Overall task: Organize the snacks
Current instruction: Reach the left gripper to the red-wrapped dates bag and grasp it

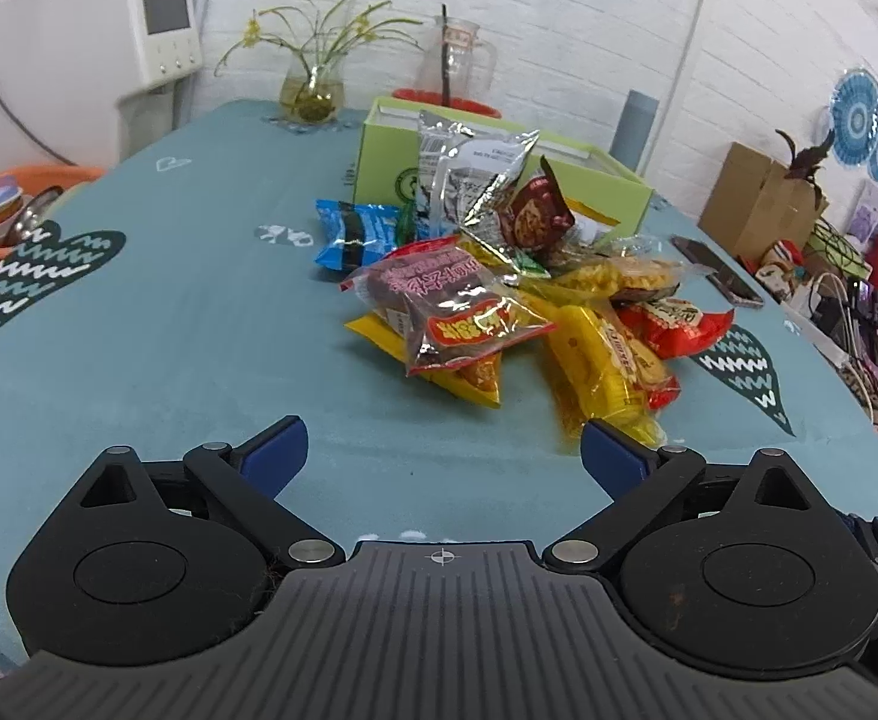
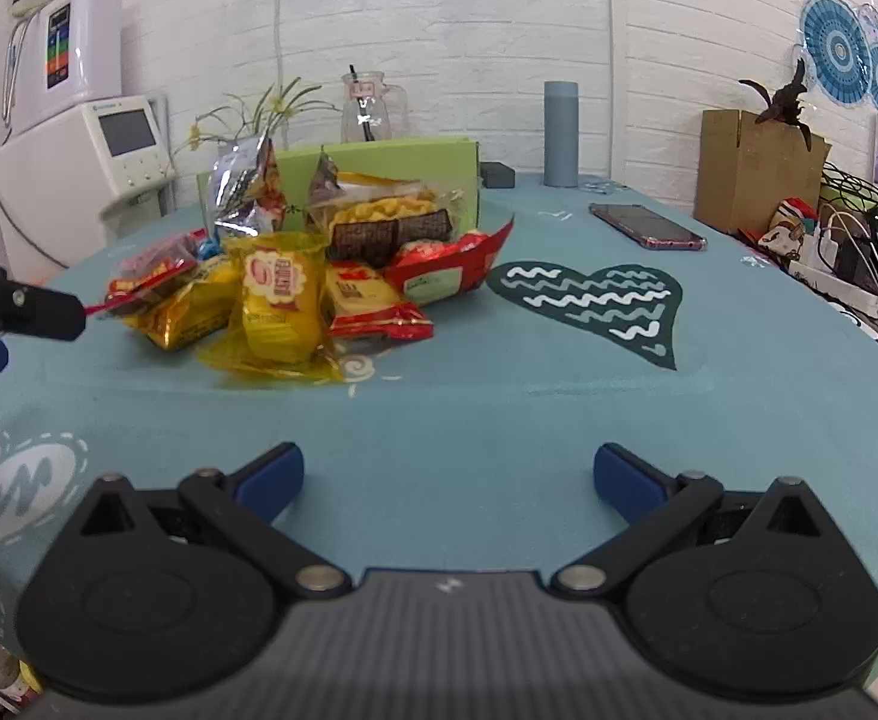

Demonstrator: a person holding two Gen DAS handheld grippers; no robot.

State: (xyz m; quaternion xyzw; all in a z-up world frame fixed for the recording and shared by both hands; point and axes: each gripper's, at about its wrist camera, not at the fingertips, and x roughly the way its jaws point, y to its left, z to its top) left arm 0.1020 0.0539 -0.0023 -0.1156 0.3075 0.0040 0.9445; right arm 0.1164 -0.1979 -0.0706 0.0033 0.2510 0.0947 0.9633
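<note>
A heap of snack packets (image 1: 499, 306) lies on the teal tablecloth in front of a green box (image 1: 379, 162). On top sits a clear red-printed packet (image 1: 457, 312), with yellow packets (image 1: 601, 372) beside it and a silver bag (image 1: 469, 174) leaning on the box. My left gripper (image 1: 442, 456) is open just short of the heap, nothing between its blue pads. In the right wrist view the same heap (image 2: 295, 276) and green box (image 2: 379, 174) lie ahead. My right gripper (image 2: 448, 480) is open over bare cloth. The left gripper's finger (image 2: 25, 306) shows at that view's left edge.
A phone (image 2: 649, 227) lies on the table to the right. A grey cylinder (image 2: 561, 133), a glass jug (image 2: 370, 108) and a vase of flowers (image 1: 313, 90) stand along the back. A white appliance (image 1: 85, 60) is at the left, a cardboard box (image 2: 751, 168) and clutter at the right.
</note>
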